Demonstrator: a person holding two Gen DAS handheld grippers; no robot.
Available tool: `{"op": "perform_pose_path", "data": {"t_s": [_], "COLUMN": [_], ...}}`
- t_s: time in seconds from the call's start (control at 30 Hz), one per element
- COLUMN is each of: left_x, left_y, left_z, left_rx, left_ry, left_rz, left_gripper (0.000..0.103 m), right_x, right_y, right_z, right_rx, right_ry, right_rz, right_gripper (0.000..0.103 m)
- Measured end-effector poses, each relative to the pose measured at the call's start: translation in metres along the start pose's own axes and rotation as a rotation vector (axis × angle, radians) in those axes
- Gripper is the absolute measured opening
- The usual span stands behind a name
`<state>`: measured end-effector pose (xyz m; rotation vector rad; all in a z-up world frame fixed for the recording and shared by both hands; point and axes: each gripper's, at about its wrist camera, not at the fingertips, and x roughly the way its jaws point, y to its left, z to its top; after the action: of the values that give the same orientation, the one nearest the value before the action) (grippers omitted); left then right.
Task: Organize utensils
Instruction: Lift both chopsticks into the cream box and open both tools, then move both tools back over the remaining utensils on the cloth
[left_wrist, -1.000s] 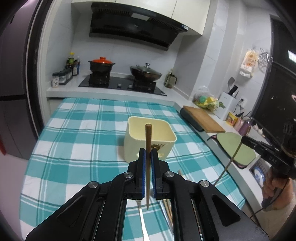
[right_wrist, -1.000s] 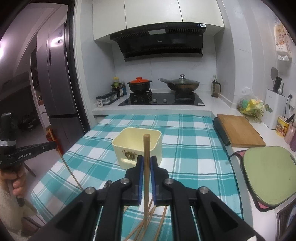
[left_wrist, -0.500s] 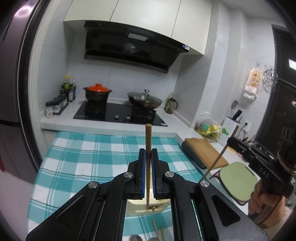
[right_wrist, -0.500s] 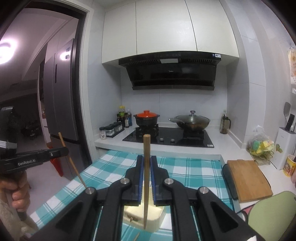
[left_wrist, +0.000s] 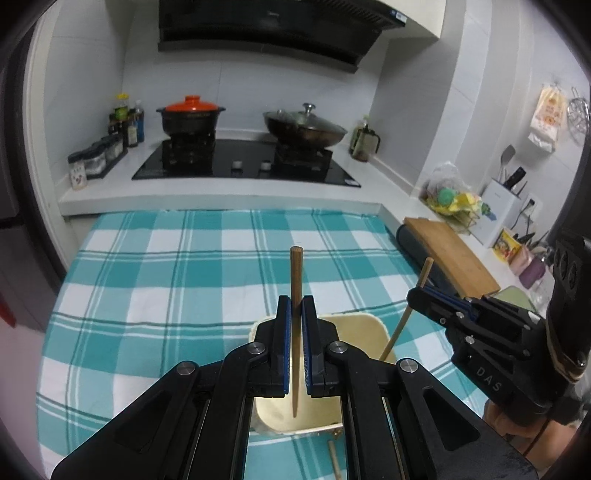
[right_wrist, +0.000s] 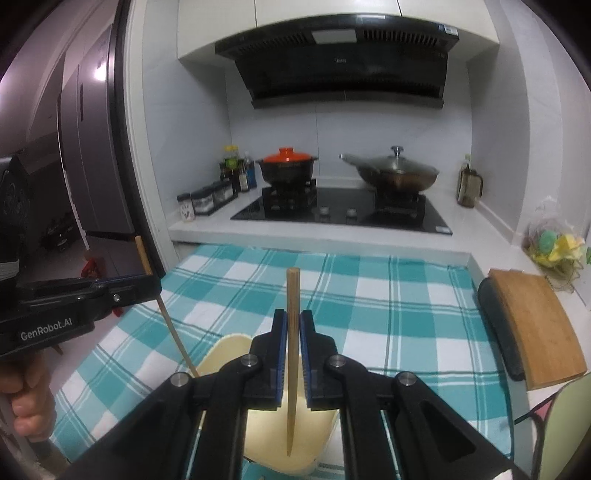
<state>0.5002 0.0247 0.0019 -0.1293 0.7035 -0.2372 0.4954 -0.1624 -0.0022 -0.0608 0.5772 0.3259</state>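
My left gripper (left_wrist: 295, 301) is shut on a dark brown chopstick (left_wrist: 296, 266) held upright; its lower tip hangs over the opening of the cream square container (left_wrist: 369, 323) on the checked cloth. My right gripper (right_wrist: 293, 315) is shut on a lighter wooden chopstick (right_wrist: 293, 291), whose tip also points into the cream container (right_wrist: 227, 343). Each view shows the other gripper beside the container: the right gripper (left_wrist: 415, 295) slants its chopstick (left_wrist: 424, 269) toward the rim, as does the left gripper (right_wrist: 151, 284). How deep the tips reach is hidden.
A loose chopstick (left_wrist: 334, 458) lies on the teal checked cloth (left_wrist: 184, 266) near the container. A wooden cutting board (right_wrist: 535, 325) and a green mat (right_wrist: 569, 424) lie to the right. The hob (right_wrist: 343, 210) with two pots stands behind. A hand (right_wrist: 26, 398) grips the left handle.
Both grippers, each keeping hold of its chopstick, travelled forward across the table. The container has shifted from ahead of the fingers to directly beneath them, and the grippers have drawn closer together.
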Motion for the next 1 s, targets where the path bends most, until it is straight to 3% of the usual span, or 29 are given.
{"op": "perform_pose_path", "data": {"t_s": [0.13, 0.17, 0.2, 0.27, 0.47, 0.57, 0.67, 0.8, 1.0], "left_x": [0.024, 0.027, 0.026, 0.016, -0.027, -0.054, -0.078, -0.106, -0.131], "left_y": [-0.003, -0.002, 0.000, 0.004, 0.019, 0.023, 0.027, 0.035, 0.036], "left_z": [-0.010, -0.012, -0.014, -0.017, -0.039, -0.065, -0.100, -0.155, -0.238], "left_rx": [0.009, 0.002, -0.008, -0.022, 0.011, 0.053, 0.091, 0.085, 0.030], "left_ry": [0.059, 0.075, 0.078, 0.043, 0.031, 0.033, 0.058, 0.077, 0.090], "left_rz": [0.013, 0.021, 0.027, 0.040, 0.057, 0.080, 0.091, 0.099, 0.134], "left_gripper": [0.009, 0.028, 0.053, 0.072, 0.082, 0.090, 0.091, 0.094, 0.095], "right_x": [0.031, 0.035, 0.039, 0.039, 0.005, -0.017, -0.041, -0.077, -0.130], "right_y": [-0.008, -0.009, -0.011, -0.014, -0.021, -0.024, -0.025, -0.026, -0.024], "right_z": [-0.019, -0.021, -0.023, -0.023, -0.023, -0.030, -0.046, -0.078, -0.157], "right_rx": [0.034, 0.045, 0.056, 0.079, 0.076, 0.063, 0.042, 0.006, 0.028], "right_ry": [0.097, 0.112, 0.125, 0.118, 0.056, 0.050, 0.066, 0.098, 0.130], "right_rz": [0.013, 0.011, 0.002, -0.007, -0.031, -0.051, -0.070, -0.086, -0.107], "right_gripper": [0.008, 0.009, 0.014, 0.052, 0.055, 0.055, 0.055, 0.056, 0.058]}}
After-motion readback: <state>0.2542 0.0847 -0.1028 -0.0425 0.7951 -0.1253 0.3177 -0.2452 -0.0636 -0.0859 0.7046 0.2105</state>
